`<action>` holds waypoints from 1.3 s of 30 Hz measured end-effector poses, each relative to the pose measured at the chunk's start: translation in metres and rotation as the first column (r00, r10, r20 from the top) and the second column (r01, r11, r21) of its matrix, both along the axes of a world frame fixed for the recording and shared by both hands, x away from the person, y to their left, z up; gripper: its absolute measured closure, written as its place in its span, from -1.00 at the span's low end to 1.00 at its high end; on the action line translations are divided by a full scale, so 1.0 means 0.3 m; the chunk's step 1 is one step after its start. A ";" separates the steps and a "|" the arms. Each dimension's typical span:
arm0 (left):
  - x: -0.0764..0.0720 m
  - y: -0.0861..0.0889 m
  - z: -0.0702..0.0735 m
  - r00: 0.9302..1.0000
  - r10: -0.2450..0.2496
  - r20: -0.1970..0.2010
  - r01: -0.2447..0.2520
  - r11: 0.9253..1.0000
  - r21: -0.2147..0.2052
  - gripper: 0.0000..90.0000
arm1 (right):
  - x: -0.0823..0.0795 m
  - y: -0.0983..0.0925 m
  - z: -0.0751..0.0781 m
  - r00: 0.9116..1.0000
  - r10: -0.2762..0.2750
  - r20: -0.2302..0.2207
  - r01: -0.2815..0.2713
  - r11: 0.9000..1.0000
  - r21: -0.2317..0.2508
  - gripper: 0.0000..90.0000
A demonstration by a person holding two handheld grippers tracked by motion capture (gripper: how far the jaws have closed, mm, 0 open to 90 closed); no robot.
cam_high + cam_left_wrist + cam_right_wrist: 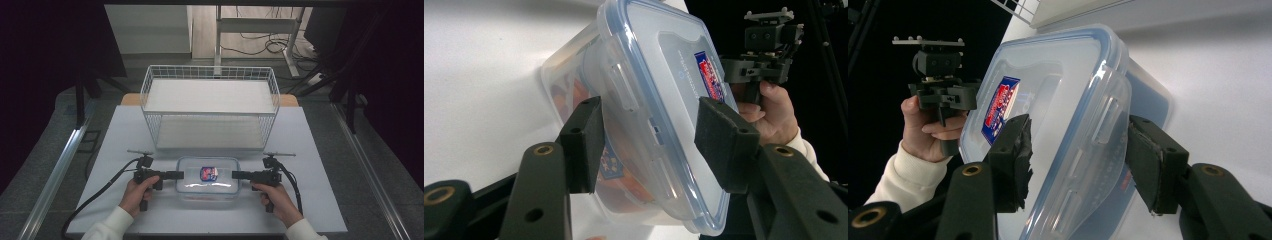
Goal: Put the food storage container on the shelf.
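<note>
- Dark curtained room, cables and a desk frame on the floor at the far side; white table (125, 150) runs from the near edge toward a wire basket.
- Wire basket (210, 107): white, two solid shelves, sits at the far middle of the table, well apart from both hands.
- Lidded plastic container (208, 178): clear box, blue-rimmed snap lid, red-blue sticker on top, lies near-centre on the table, just on the near side of the basket. Orange-red contents show through the wall in the left gripper view.
- Left gripper (649, 142): at the container's left end, jaws part spread, one above the lid and one below the body. Foam pads (724, 145) look to be on it or very nearly; contact not clear-cut.
- Right gripper (1078, 165): at the right end, same straddle. Inner pad lies on the lid, outer pad beside the wall with a thin gap possible; firm pinch cannot be told.
- Handling judgement: rigid shell, won't squash, but smooth plastic is slippery against foam. Contents give it moderate weight, likely to shift if tilted.
- Lid flaps (1108, 120) on the short ends are the weak spot; a squeeze there could pop them.
- Best hold: both short ends together, pads spanning lid rim and body, kept level.
</note>
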State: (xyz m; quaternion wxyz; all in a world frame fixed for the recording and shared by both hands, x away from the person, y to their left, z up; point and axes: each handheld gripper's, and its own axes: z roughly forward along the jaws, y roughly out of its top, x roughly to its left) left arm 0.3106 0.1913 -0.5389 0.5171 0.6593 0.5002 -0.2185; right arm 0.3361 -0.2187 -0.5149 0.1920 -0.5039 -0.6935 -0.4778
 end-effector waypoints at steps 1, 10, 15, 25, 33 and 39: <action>0.000 0.000 0.000 1.000 0.001 -0.001 -0.001 1.000 0.000 0.03 | 0.000 0.000 0.000 1.000 0.000 0.000 0.000 1.000 0.000 0.01; -0.001 0.000 0.000 1.000 -0.001 0.001 0.001 1.000 0.001 0.03 | 0.006 0.011 -0.014 1.000 0.003 -0.024 -0.003 1.000 0.005 -0.20; 0.000 0.000 -0.001 1.000 -0.001 0.000 0.001 1.000 -0.001 0.03 | 0.007 0.009 -0.015 0.999 -0.004 -0.038 0.004 1.000 0.013 -0.18; -0.002 -0.001 -0.001 1.000 0.005 0.002 -0.005 1.000 0.000 0.03 | -0.002 -0.003 -0.001 0.998 -0.007 -0.062 0.008 1.000 0.016 0.02; -0.003 0.000 0.002 1.000 0.019 0.014 -0.019 1.000 -0.002 0.08 | -0.002 -0.010 0.000 0.996 -0.012 -0.087 0.014 1.000 0.020 0.09; -0.013 0.002 0.013 0.999 0.023 0.034 -0.023 1.000 0.001 0.12 | -0.017 -0.011 0.007 0.997 -0.028 -0.078 0.030 0.999 0.025 0.12</action>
